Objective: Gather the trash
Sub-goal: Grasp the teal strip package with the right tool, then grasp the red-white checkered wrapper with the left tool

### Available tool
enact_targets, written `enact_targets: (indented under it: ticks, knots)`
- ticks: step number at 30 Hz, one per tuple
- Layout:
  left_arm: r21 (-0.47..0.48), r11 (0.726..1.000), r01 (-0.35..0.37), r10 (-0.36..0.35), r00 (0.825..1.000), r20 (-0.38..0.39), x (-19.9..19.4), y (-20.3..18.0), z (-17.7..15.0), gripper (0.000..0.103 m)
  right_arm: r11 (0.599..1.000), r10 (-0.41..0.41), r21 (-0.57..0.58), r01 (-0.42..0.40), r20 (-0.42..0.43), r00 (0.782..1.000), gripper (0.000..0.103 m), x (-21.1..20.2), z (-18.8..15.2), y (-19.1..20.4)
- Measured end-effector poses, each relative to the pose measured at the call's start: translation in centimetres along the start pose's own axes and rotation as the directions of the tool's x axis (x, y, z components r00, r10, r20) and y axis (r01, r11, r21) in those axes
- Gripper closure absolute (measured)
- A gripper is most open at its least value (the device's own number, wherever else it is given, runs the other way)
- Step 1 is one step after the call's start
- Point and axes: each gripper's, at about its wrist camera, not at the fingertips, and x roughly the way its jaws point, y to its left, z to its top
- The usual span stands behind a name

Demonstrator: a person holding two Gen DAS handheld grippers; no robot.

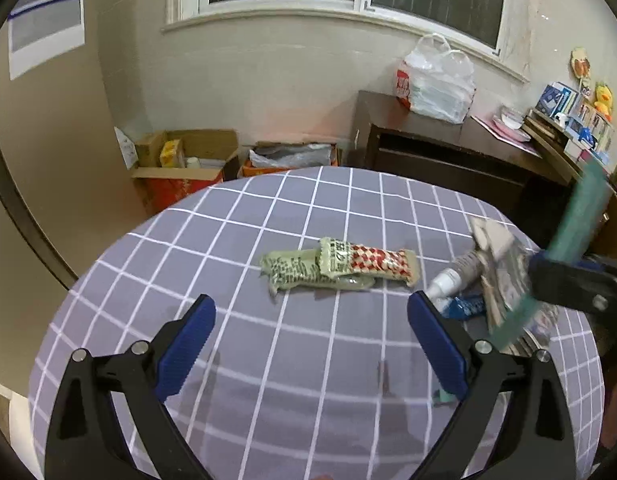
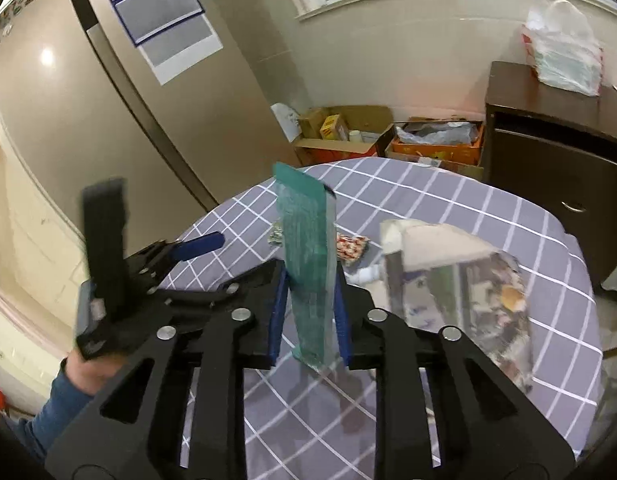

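While the round table [image 1: 236, 360] under its grey-and-white checked cloth carries the trash, the right gripper [image 2: 308, 320] is clenched on a flat green packet [image 2: 308, 256], from which a shiny, blurred printed wrapper [image 2: 460, 280] seems to hang; a loose pinch could drop both. The left gripper [image 1: 312, 340] hovers released, short of the crumpled red-and-cream snack wrapper [image 1: 340, 268]; closing too high may skid it toward the small white-capped tube [image 1: 452, 280].

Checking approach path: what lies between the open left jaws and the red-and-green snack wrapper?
Only bare checked tablecloth separates the left gripper from the snack wrapper; the left wrist view shows this.
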Motion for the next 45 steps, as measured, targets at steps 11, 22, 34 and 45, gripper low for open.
enact_targets:
  ticks: [11, 22, 34, 45]
  knots:
    - [0.225, 0.974, -0.018, 0.021, 1.0, -0.013, 3.7, -2.0, 3.1, 0.008, 0.999, -0.009, 0.034, 0.011, -0.053, 0.999, 0.088, 1.2, -1.0, -1.9]
    - [0.372, 0.913, 0.168, -0.145, 0.985, -0.089, 5.1, -3.7, 2.9, 0.045, 0.997, -0.006, 0.073, 0.014, -0.098, 0.995, 0.085, 2.8, -1.9, -2.1]
    - [0.423, 0.888, 0.183, -0.158, 0.983, -0.094, 3.2, -3.8, 0.8, 0.067, 0.996, -0.003, 0.088, 0.014, -0.121, 0.993, 0.058, 4.4, -2.2, -1.0]
    - [0.364, 0.906, 0.219, -0.199, 0.976, -0.091, 2.6, -3.5, 0.4, 0.086, 0.987, 0.067, 0.155, -0.052, -0.092, 0.994, 0.085, 4.1, -2.4, -1.4]
